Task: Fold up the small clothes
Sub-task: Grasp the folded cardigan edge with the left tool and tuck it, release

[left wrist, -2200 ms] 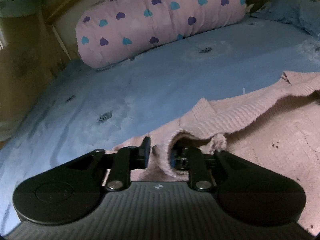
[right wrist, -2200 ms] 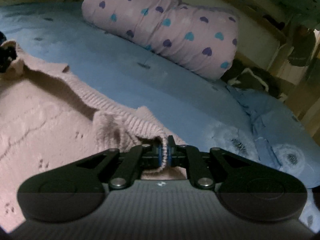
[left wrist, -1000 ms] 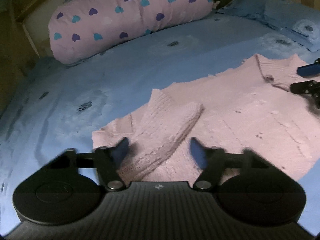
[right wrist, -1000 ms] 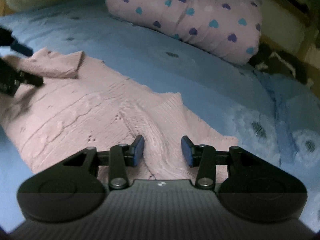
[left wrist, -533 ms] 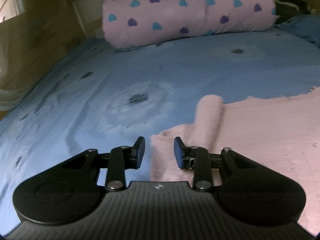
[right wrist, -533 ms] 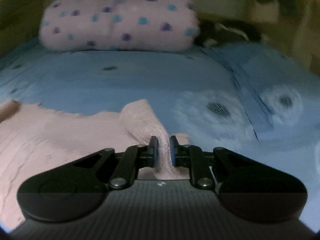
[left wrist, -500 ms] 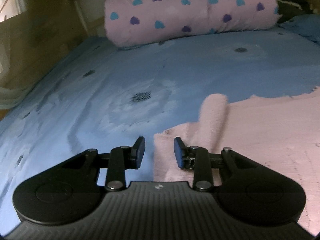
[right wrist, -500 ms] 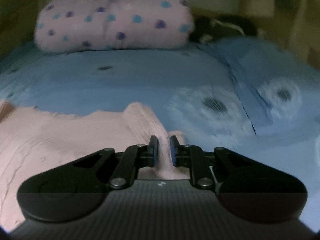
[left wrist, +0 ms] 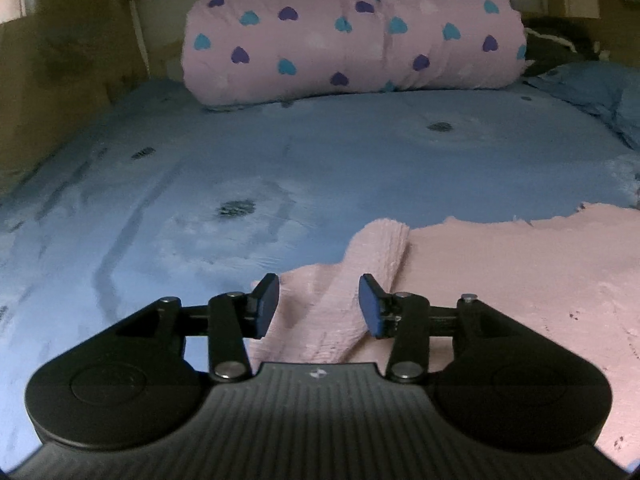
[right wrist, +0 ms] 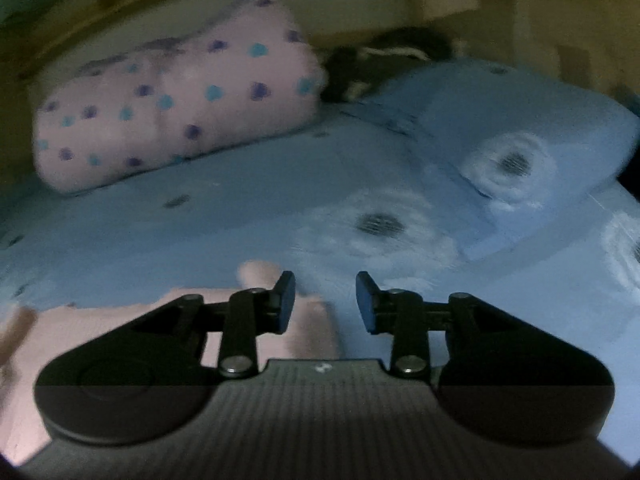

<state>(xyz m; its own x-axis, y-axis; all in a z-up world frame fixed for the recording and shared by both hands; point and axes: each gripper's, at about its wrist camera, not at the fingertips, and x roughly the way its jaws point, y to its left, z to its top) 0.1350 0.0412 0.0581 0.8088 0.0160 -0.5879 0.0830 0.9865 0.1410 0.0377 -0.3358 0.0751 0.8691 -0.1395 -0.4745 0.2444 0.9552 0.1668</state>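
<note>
A pink knitted sweater (left wrist: 500, 280) lies flat on the blue bed sheet (left wrist: 280, 152). Its left sleeve (left wrist: 368, 256) is folded onto the body. My left gripper (left wrist: 319, 306) is open and empty, low over that sleeve edge. In the right wrist view the sweater's other edge (right wrist: 304, 332) shows at the lower left, blurred. My right gripper (right wrist: 325, 300) is open and empty, with its jaws standing over the sweater's right edge and the sheet (right wrist: 248, 216).
A pink rolled duvet with blue and purple hearts (left wrist: 352, 32) lies across the back of the bed and shows in the right wrist view too (right wrist: 172, 108). A blue pillow (right wrist: 520, 120) lies at the right. A wooden frame (left wrist: 60, 60) bounds the left side.
My right gripper has opened and let go of the sweater's fold, and its view has swung right. My left gripper has opened wider and shifted slightly right over the sleeve.
</note>
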